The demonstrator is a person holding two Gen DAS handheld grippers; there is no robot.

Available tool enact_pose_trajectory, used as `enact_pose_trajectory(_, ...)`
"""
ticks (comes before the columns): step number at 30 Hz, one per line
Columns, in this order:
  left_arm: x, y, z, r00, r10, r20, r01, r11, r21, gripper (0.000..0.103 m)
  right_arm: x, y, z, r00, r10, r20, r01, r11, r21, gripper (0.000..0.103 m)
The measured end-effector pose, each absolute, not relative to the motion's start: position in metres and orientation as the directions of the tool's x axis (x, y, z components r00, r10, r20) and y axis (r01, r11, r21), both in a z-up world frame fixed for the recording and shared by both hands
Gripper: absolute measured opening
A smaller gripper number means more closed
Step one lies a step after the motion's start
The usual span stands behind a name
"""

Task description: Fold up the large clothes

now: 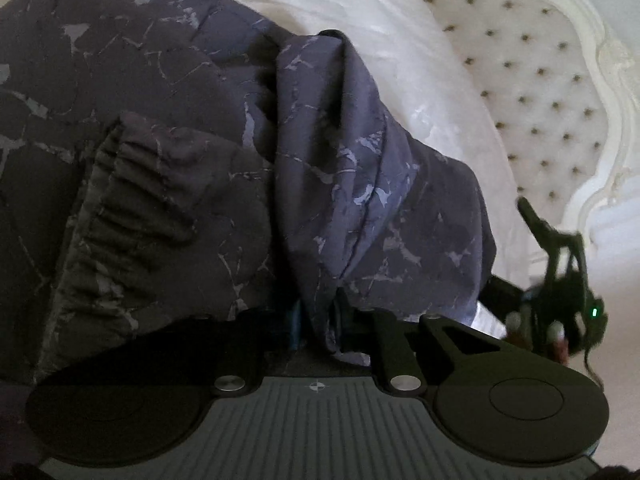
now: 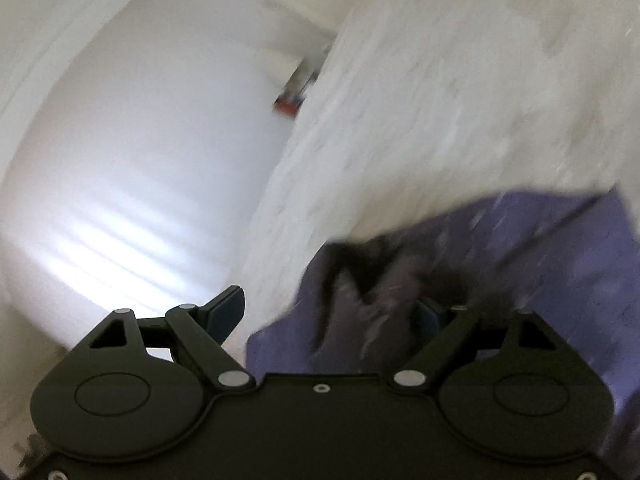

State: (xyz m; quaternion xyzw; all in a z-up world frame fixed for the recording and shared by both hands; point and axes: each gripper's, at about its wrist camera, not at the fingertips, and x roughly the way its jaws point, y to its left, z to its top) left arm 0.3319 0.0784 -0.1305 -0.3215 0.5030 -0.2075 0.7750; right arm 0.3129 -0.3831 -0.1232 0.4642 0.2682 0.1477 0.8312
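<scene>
A large dark purple garment (image 1: pixel 168 128) with a pale marbled print and a gathered elastic band lies on a white bed cover (image 1: pixel 380 12). My left gripper (image 1: pixel 320 320) is shut on a bunched fold of it, which rises from the jaws. My right gripper (image 2: pixel 332 312) is open, its left finger (image 2: pixel 226 312) over the white cover and its right finger (image 2: pixel 432 314) against the purple garment (image 2: pixel 540 264). A fold of cloth lies between the jaws, ungripped. The right gripper also shows at the right edge of the left wrist view (image 1: pixel 560 280). The right wrist view is motion-blurred.
A white tufted headboard (image 1: pixel 540 80) with a carved frame stands beyond the bed. In the right wrist view, a white wall (image 2: pixel 140 160) and a small red and dark object (image 2: pixel 294 96) lie past the bed edge.
</scene>
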Motion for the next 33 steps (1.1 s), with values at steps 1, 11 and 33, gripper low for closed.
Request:
enact_pose_trajectory(1,0.331,0.078,-0.13,0.412,-0.639,-0.65,0.008,0.716,-0.698,0.015,0.312,-0.385,-0.122,0.826,0.448,-0.343,0.035,0.567,0.823,0.088)
enact_pose_trajectory(11,0.31,0.069,-0.084,0.539,-0.552,-0.636,0.158,0.808,-0.568,0.019,0.28,-0.352,-0.076,0.852,0.305,-0.425,-0.059,0.864,0.501,0.044)
enact_pose_trajectory(33,0.237,0.081,-0.061,0.611,-0.463,-0.642,0.219,0.878,-0.425,0.081,0.224,-0.267,-0.102,0.748,0.39,-0.537,-0.195,0.902,0.385,0.079)
